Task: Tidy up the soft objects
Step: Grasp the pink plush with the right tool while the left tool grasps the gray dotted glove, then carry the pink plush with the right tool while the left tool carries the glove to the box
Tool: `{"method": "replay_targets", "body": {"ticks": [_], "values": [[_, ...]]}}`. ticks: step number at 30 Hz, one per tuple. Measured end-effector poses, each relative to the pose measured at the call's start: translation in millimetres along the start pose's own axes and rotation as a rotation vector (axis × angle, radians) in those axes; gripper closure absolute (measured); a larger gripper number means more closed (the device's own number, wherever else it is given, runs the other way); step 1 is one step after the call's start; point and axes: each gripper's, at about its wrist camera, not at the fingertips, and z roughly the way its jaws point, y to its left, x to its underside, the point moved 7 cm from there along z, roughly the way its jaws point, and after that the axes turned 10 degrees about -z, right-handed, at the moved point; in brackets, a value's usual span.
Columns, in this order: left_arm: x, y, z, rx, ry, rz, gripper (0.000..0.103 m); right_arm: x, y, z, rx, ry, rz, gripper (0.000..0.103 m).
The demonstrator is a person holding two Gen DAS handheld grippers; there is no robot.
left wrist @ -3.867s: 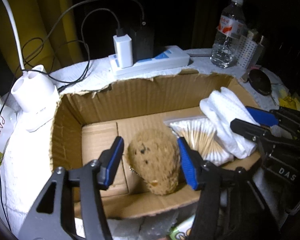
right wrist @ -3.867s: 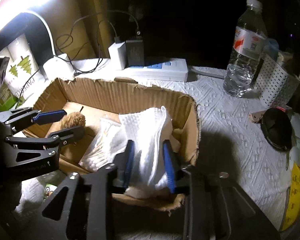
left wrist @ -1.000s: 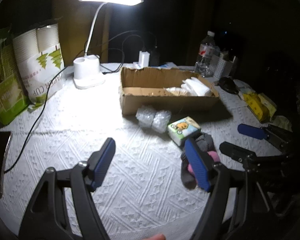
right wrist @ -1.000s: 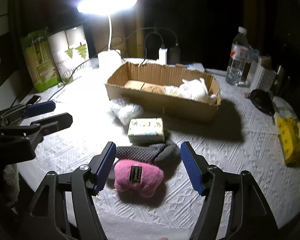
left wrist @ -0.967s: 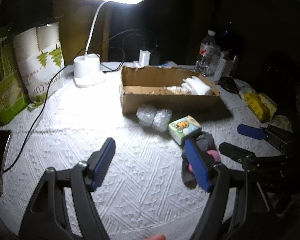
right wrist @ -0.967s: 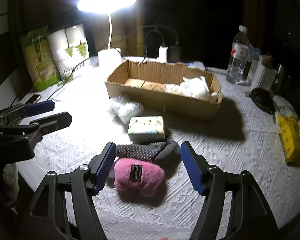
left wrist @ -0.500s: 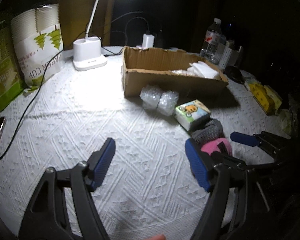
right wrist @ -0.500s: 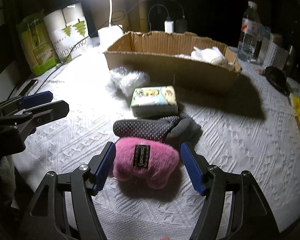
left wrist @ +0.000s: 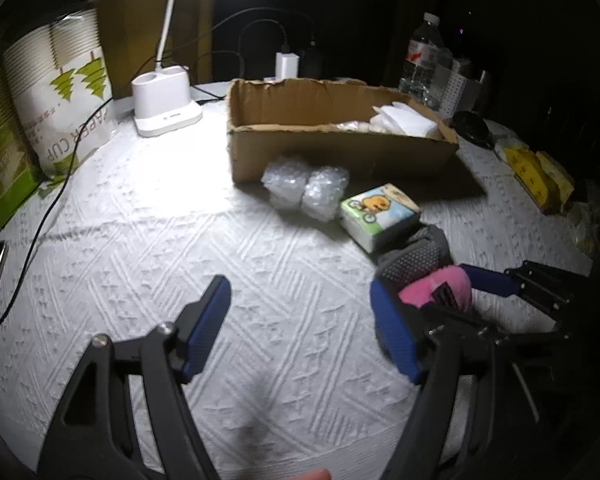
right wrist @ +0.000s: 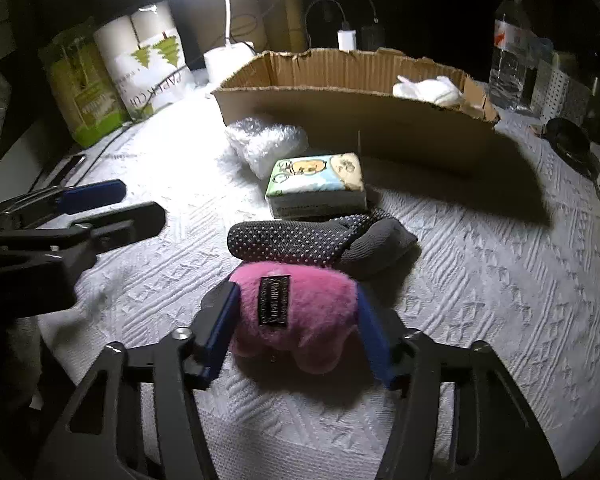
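Note:
A pink plush toy [right wrist: 300, 312] with a black label lies on the white tablecloth between the fingers of my right gripper [right wrist: 296, 328]; the jaws stand open around it, close to its sides. It also shows in the left wrist view [left wrist: 436, 290]. Behind it lie a grey dotted sock [right wrist: 300, 242], a tissue pack [right wrist: 318, 184] and bubble wrap [right wrist: 264, 144]. The cardboard box [right wrist: 380, 120] holds a white cloth [right wrist: 428, 90]. My left gripper [left wrist: 300, 328] is open and empty over bare cloth, to the left of the toy.
A lamp base [left wrist: 166, 104], paper cup packs [left wrist: 56, 92] and a cable lie at the left. A water bottle [right wrist: 510, 48], a white perforated holder [right wrist: 560, 92] and a dark round object [right wrist: 570, 140] stand at the right, yellow packets [left wrist: 536, 176] beyond.
Both grippers moved away from the box and down toward the table. My right gripper has advanced so the pink toy now sits between its fingers.

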Motion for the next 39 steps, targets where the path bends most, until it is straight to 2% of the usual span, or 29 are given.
{"method": "replay_targets", "body": {"ticks": [8, 17, 25, 32, 33, 34, 36, 39], "values": [[1, -34, 13, 0.003, 0.024, 0.057, 0.030, 4, -17, -24, 0.013, -0.050, 0.002, 0.055], [2, -73, 35, 0.005, 0.064, 0.128, 0.030, 17, -65, -42, 0.051, -0.088, 0.098, 0.055], [2, -95, 59, -0.002, 0.101, 0.172, 0.030, 28, -104, -50, 0.075, -0.101, 0.160, 0.055], [5, -107, 73, 0.014, 0.112, 0.210, 0.031, 33, -117, -51, 0.081, -0.107, 0.189, 0.055], [5, -108, 74, 0.019, 0.109, 0.215, 0.032, 34, -118, -51, 0.082, -0.107, 0.192, 0.055], [5, -109, 74, 0.024, 0.109, 0.221, 0.048, 34, -119, -51, 0.083, -0.107, 0.193, 0.055], [6, -110, 74, 0.030, 0.109, 0.233, 0.051, 34, -119, -53, 0.085, -0.109, 0.196, 0.055], [6, -111, 69, 0.048, 0.097, 0.240, 0.065, 32, -118, -55, 0.089, -0.114, 0.194, 0.055]]}}
